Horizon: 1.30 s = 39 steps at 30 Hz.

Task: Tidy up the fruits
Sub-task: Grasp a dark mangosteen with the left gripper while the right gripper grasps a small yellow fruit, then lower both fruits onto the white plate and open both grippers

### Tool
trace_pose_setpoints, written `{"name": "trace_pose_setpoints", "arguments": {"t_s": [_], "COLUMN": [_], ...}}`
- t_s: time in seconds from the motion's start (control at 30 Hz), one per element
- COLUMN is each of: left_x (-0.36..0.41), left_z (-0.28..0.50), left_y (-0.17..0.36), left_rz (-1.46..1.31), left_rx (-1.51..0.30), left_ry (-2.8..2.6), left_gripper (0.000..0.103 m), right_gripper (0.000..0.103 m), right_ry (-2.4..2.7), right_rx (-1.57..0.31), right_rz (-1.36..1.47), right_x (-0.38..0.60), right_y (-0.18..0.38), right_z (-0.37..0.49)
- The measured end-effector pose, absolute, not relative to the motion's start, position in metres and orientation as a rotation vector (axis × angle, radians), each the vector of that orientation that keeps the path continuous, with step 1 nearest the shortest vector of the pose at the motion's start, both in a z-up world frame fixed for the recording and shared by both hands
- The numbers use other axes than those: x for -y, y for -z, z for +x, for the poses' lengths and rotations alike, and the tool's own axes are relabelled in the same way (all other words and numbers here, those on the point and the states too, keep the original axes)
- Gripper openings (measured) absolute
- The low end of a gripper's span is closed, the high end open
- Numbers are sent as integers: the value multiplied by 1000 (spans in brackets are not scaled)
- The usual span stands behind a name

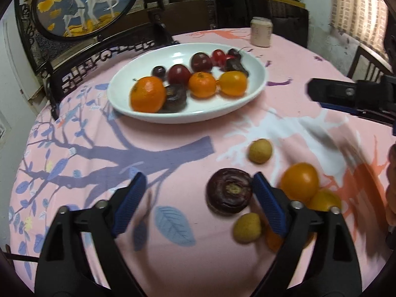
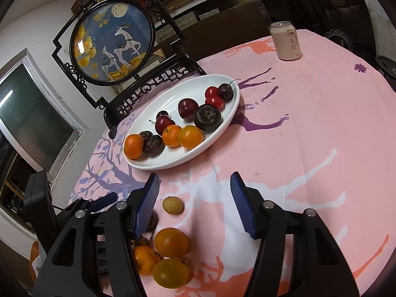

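The dark purple, round, flattened fruit (image 1: pixel 229 190) with its pale stem scar facing up lies on the pink printed tablecloth (image 1: pixel 173 148), just inside our left gripper's (image 1: pixel 198 198) right finger (image 1: pixel 268 205) and touching or nearly touching its pad. We judge the left gripper nearer than our right gripper (image 2: pixel 195 205). The left jaws stand wide and empty; the right jaws stand partly apart, gripping nothing. The white oval dish (image 1: pixel 257 84) waits ahead of the left fingertips.

Far ahead of the claw, a pale drink can (image 2: pixel 285 40) stands upright on the pink tablecloth (image 2: pixel 309 123) printed with deer and branches. Ahead to the left, a round deer screen (image 2: pixel 111 42) in a black carved frame stands at the table's edge.
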State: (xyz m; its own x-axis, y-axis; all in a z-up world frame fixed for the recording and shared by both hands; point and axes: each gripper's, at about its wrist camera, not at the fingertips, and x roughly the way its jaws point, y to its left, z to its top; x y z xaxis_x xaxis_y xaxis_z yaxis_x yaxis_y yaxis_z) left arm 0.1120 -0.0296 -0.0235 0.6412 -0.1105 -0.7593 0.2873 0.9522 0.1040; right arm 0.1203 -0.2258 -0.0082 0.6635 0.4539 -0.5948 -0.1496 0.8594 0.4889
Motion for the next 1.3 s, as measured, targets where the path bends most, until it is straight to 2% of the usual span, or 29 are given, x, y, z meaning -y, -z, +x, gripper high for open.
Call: {"name": "trace_pose_setpoints", "arguments": {"t_s": [0.2, 0.5, 0.57, 0.63, 0.73, 0.83, 0.9, 1.0, 1.3], "left_x": [1, 14, 12, 14, 15, 18, 20, 21, 3], "left_z": [124, 115, 115, 116, 118, 118, 117, 117, 120], "left_y": [23, 25, 25, 26, 30, 33, 33, 33, 16], "left_rz": [149, 214, 210, 212, 204, 204, 212, 201, 110], "left_rx": [-868, -856, -860, -868, -895, -904, -900, -900, -848], "left_ry": [114, 153, 150, 156, 175, 196, 198, 213, 191], "left_gripper": [93, 91, 89, 76, 58, 49, 47, 41, 40], "right_gripper": [60, 60, 57, 52, 49, 45, 43, 25, 23], "right_ry": [-362, -432, -448, -459, -468, -478, -491, -490, -466], "right_rx": [-782, -856, -862, -866, -884, -907, -922, -944, -866], "right_rz": [425, 377, 365, 351, 344, 320, 283, 219, 244], "right_x": [224, 203, 198, 194, 187, 178, 169, 157, 175], "right_y": [10, 22, 23, 24, 28, 32, 35, 41, 26], "right_z": [120, 125, 125, 126, 130, 132, 132, 133, 125]}}
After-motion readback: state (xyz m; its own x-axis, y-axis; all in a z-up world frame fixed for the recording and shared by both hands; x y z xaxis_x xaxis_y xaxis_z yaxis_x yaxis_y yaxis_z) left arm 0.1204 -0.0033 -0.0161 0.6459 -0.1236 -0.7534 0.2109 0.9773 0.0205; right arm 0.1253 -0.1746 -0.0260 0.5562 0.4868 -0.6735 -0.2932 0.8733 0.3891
